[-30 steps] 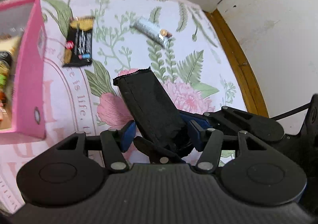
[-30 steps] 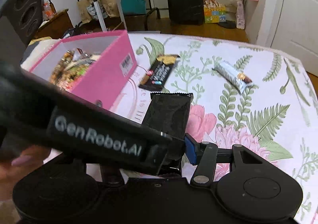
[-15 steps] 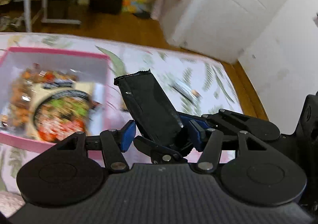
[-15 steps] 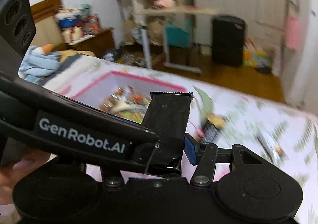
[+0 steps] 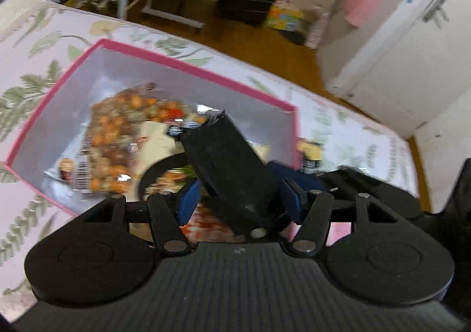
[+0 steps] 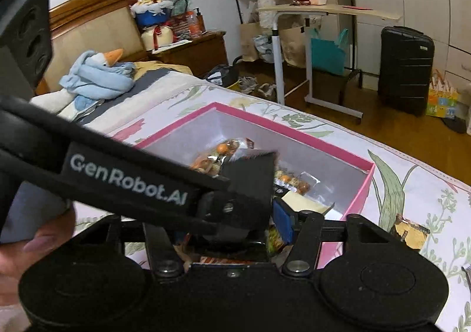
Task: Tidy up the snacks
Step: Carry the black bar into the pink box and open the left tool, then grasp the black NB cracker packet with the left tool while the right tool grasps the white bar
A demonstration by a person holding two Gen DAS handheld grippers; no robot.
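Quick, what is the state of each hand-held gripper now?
Left hand-held gripper: jaws just opening, black packet between them; grip cannot be told.
Right hand-held gripper: jaws just opening, black packet also between them; grip cannot be told.

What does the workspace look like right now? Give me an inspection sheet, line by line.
Surface: floral bedspread, flat where visible.
Job's things: pink box open, with snack packs inside; black packet held over the box; one snack bar lying outside the box.
Clutter: blue cloth bundle further up the bed.
Grippers: left gripper and right gripper meet at the black packet, which sits between both sets of jaws; both have just been opening, and which one grips it is unclear. A hand holds the left gripper.
Cables: nothing seen.
Surroundings: black suitcase, rolling side table, wooden floor.
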